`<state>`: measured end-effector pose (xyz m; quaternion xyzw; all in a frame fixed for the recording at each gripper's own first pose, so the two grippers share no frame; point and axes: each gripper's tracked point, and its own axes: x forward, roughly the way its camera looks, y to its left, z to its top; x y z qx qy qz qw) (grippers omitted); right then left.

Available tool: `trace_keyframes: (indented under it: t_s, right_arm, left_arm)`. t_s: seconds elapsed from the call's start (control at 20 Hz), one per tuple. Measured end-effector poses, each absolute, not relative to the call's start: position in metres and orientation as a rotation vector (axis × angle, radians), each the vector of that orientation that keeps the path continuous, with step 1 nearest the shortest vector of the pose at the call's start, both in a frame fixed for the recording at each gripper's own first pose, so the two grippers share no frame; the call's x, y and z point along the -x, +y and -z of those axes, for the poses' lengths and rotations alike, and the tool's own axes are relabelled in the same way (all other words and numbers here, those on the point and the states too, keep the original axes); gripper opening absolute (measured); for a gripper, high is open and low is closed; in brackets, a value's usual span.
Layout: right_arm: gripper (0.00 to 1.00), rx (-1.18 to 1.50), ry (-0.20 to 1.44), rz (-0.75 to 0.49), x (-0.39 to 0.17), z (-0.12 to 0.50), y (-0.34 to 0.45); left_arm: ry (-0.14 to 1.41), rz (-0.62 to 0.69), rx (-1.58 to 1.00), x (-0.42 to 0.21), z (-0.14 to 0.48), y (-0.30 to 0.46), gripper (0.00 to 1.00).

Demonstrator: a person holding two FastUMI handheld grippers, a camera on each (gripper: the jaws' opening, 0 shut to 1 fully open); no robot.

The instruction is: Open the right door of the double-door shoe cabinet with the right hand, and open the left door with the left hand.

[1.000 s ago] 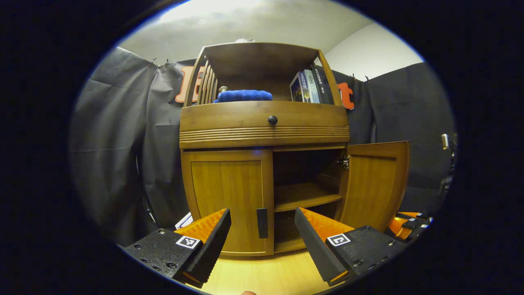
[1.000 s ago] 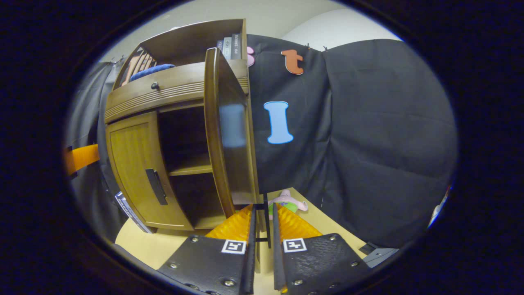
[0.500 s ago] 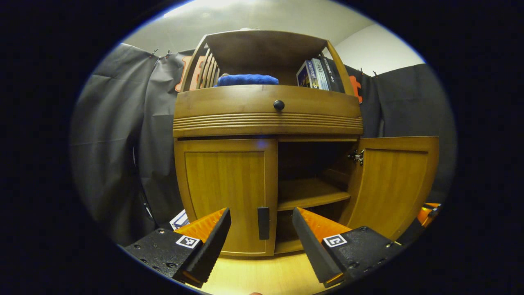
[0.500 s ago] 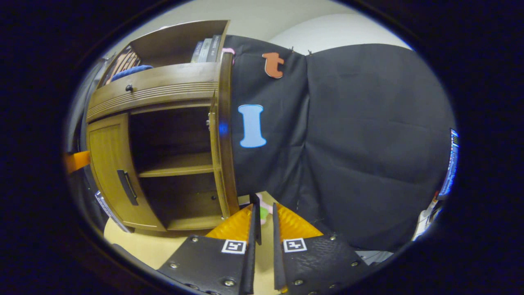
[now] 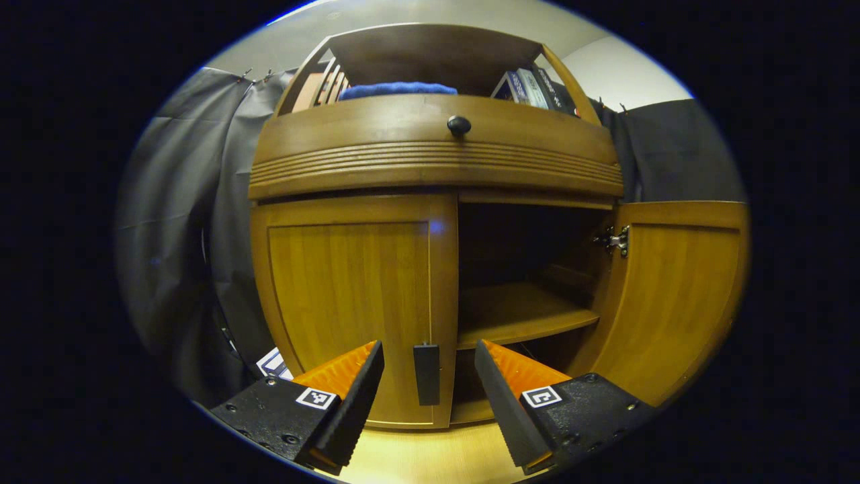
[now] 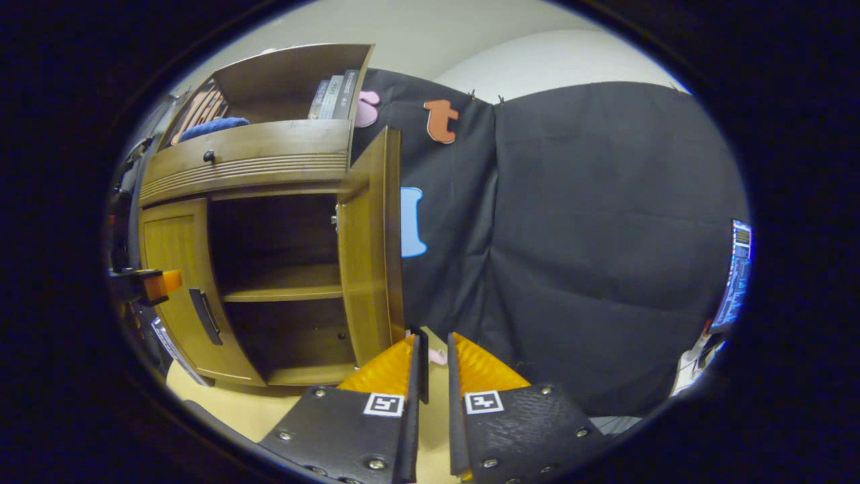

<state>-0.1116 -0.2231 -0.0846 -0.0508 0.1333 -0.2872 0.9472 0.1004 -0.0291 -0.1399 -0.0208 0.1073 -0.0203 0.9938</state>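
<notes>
The wooden shoe cabinet (image 5: 430, 168) fills the left gripper view from close up. Its left door (image 5: 349, 289) is closed, and that door's dark handle (image 5: 426, 373) stands between the fingers of my open left gripper (image 5: 428, 346), untouched. The right door (image 5: 678, 296) is swung wide open, showing the inner shelf (image 5: 517, 316). In the right gripper view, my right gripper (image 6: 433, 336) is closed to a narrow gap around the open right door's (image 6: 369, 255) dark handle (image 6: 420, 349). The left gripper (image 6: 144, 282) shows at the far left, in front of the left door (image 6: 171, 269).
A blue towel (image 5: 396, 89) and books (image 5: 527, 84) sit on the cabinet's top shelf above a drawer knob (image 5: 459, 124). A white box (image 5: 272, 363) lies by the cabinet's left foot. A pink toy (image 6: 438, 356) lies on the floor behind the right door.
My left gripper has moved closer to the left door, so its handle now sits between the open fingers. The right door has swung wider open with my right gripper on its handle.
</notes>
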Motion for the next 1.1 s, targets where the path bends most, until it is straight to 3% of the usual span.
trace_keyframes:
  t_s: [0.3,0.45,0.65,0.85,0.95,1.1]
  right_arm:
    - [0.18,0.131,0.245,0.635,0.126,0.058,-0.236]
    - [0.19,0.126,0.239,0.668,0.133,0.049,-0.246]
    - [0.19,0.124,0.240,0.694,0.139,0.045,-0.255]
    - [0.19,0.120,0.253,0.700,0.141,0.050,-0.257]
    - [0.18,0.113,0.260,0.695,0.141,0.053,-0.256]
    - [0.19,0.109,0.257,0.679,0.139,0.053,-0.253]
  left_arm:
    - [0.281,0.029,0.062,-0.140,0.174,-0.031,0.86]
    - [0.296,0.012,0.067,-0.152,0.185,-0.030,0.79]
    - [0.304,0.000,0.072,-0.160,0.195,-0.029,0.81]
    - [0.310,0.000,0.078,-0.168,0.201,-0.031,0.76]
    - [0.319,-0.010,0.072,-0.170,0.206,-0.029,0.67]
    - [0.327,-0.033,0.086,-0.169,0.211,-0.023,0.46]
